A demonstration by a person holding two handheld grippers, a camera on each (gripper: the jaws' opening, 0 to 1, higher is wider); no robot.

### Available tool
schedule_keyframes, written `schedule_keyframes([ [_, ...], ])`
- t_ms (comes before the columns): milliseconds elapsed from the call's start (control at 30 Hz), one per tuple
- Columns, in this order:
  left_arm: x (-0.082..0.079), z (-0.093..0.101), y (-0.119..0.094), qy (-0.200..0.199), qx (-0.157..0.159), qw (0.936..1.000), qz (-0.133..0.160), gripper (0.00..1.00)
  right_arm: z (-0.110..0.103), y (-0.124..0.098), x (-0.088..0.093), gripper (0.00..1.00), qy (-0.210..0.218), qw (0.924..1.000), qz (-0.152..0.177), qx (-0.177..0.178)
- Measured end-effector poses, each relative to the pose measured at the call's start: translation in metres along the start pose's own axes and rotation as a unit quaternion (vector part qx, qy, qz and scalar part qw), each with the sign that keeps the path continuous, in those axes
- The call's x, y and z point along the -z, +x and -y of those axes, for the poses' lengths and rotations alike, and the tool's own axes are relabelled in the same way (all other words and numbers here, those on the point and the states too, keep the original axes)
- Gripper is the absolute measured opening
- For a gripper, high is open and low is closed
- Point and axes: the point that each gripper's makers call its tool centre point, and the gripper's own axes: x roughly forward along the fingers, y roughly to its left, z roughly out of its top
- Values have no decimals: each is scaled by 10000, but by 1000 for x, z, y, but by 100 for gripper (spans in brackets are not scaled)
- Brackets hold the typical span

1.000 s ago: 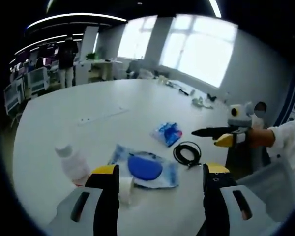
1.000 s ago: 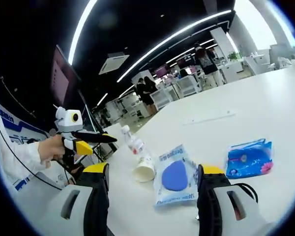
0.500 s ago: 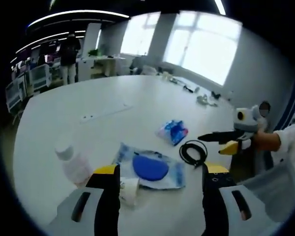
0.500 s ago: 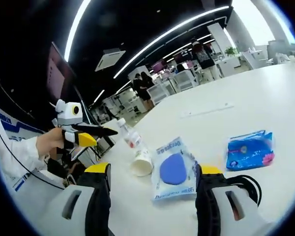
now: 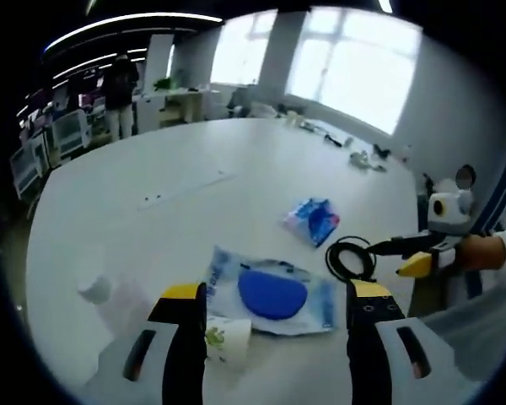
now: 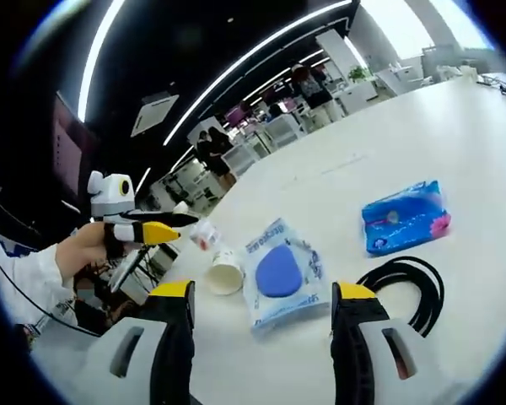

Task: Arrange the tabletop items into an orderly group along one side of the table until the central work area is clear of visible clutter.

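Blk cable [image 6: 407, 287], blue pouch [image 6: 402, 217], wht table [image 5: 152, 169].

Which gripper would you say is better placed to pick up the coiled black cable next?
Probably the right gripper: the black cable lies just beside its jaw, while the left gripper faces the blue pad packet.

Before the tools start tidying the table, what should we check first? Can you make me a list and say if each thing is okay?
1. Left tool open and empty: ok, nothing sits between its jaws.
2. Right tool open and empty: ok.
3. Paper cup safe to grab: not ok, it lies on its side.
4. Bottle easy to see: cannot tell, it is blurred beside the cup.
5. Black cable neatly coiled: ok, it lies in a loop near the table edge.
6. Middle of the table clear: not ok, the clear pouch with the blue pad and the blue packet lie there.
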Motion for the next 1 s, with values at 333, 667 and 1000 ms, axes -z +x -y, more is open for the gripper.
schedule_keyframes([
  [333,4,-11,18,-85,-133,9995,-272,62,2,-1,24,62,243,9995,-179,53],
  [667,4,-22,42,-127,-325,9978,-566,61,-3,8,41,61,398,9983,-420,52],
  [1000,11,-30,64,-250,-434,9953,-830,63,-8,18,57,59,615,9962,-613,-25],
])
